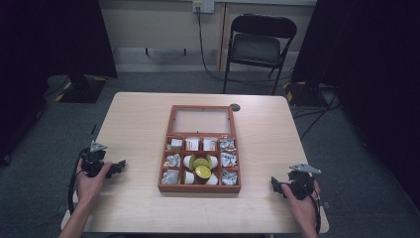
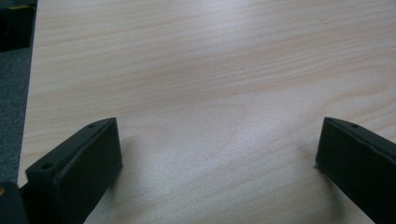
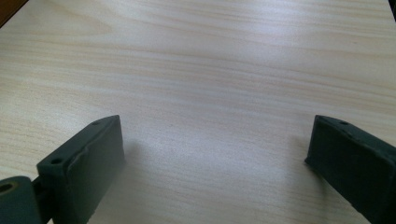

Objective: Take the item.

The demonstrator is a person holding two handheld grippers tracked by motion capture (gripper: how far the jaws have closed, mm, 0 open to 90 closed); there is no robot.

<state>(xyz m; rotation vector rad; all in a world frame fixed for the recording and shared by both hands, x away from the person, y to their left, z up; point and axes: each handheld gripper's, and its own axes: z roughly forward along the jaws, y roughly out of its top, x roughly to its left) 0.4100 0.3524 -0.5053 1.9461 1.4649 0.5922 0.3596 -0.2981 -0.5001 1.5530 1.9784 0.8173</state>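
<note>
The wooden box (image 1: 199, 187) sits mid-frame on the tabletop (image 1: 133, 124), holding what seem to be cups and sachets. The left hand-held gripper (image 1: 117, 167) and the right hand-held gripper (image 1: 277, 186) rest well apart from it at lower left and lower right, jaws wide apart, nothing between.

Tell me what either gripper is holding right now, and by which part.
Nothing is held. The left gripper and right gripper both stand open over bare table, nothing between their fingers, each apart from the compartmented wooden box.

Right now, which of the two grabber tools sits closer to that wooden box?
The left gripper is closer to the wooden box: its jaws point toward the box's left side across a shorter stretch of table than the right gripper has.
</note>
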